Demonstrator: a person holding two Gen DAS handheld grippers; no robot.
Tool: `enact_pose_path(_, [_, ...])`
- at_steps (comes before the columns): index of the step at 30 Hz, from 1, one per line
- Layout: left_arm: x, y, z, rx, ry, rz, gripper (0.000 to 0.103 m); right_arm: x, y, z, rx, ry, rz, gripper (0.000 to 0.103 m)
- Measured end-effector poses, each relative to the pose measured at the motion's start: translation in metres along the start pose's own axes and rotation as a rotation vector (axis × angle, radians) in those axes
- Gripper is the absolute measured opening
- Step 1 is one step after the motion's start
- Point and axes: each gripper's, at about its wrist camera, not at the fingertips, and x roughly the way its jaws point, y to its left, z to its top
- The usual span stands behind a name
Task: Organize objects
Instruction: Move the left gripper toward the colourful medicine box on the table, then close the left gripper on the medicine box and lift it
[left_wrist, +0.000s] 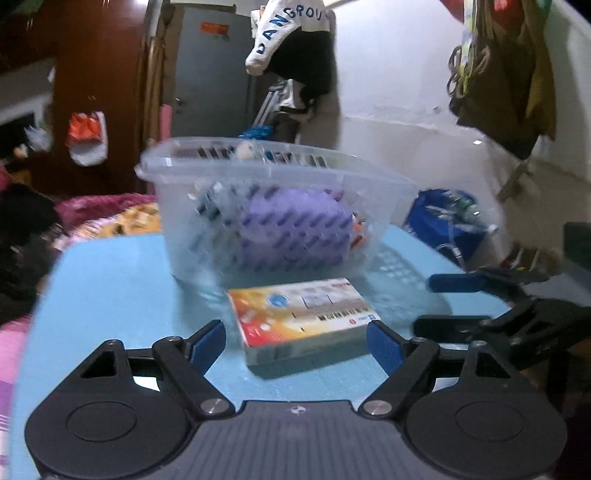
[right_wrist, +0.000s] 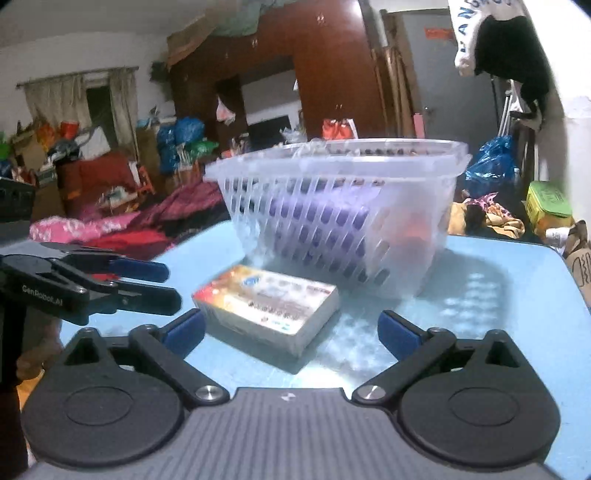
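2 claws wide open, empty: left claw (left_wrist: 295, 341), right claw (right_wrist: 291, 332) | box (right_wrist: 267, 304) between | basket (right_wrist: 332, 206) behind

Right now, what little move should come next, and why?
Probably ease the left tool forward and close it on the box. The box lies flat on the blue table, outside the clear basket, and already sits between the open fingers. The right tool is open too, but the box sits off to its left.

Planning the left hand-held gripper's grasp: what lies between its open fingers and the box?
Nothing but bare blue table. In the left wrist view the box lies flat just ahead of the open left hand-held gripper, in front of the basket.
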Motion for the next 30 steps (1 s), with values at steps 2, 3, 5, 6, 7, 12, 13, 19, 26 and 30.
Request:
enact_pose_path(2, [0.009,0.007,-0.006,0.013,0.0,0.0,0.082,0.008,0.003,0.003,-0.04,0.015,-0.009,0.09])
enact_pose_path(3, [0.014,0.01,-0.007,0.021,0.006,0.005,0.08,0.008,0.005,0.002,-0.062,0.022,-0.017,0.09])
enact_pose_path(5, [0.022,0.015,-0.008,0.03,0.021,-0.007,0.077,0.014,0.005,0.001,-0.088,0.046,-0.02,0.083])
enact_pose_path(6, [0.024,0.017,-0.008,0.03,0.028,-0.021,0.075,0.018,0.006,-0.001,-0.096,0.07,-0.014,0.078])
enact_pose_path(7, [0.025,0.021,-0.009,0.025,0.032,-0.037,0.075,0.021,0.006,-0.005,-0.097,0.089,-0.013,0.069])
enact_pose_path(12, [0.032,0.02,-0.007,0.059,0.066,-0.064,0.074,0.033,0.008,-0.011,-0.129,0.172,0.009,0.06])
enact_pose_path(13, [0.035,0.019,-0.006,0.062,0.081,-0.07,0.072,0.035,0.008,-0.011,-0.135,0.174,0.002,0.06])
enact_pose_path(19, [0.041,0.012,-0.004,0.098,0.096,-0.038,0.058,0.031,0.008,-0.013,-0.148,0.175,0.011,0.057])
enact_pose_path(26, [0.028,0.006,-0.009,0.109,0.024,-0.001,0.049,0.023,0.014,-0.013,-0.172,0.139,-0.013,0.052])
enact_pose_path(30, [0.017,-0.005,-0.014,0.119,-0.04,0.005,0.049,0.009,0.026,-0.012,-0.221,0.086,-0.059,0.051])
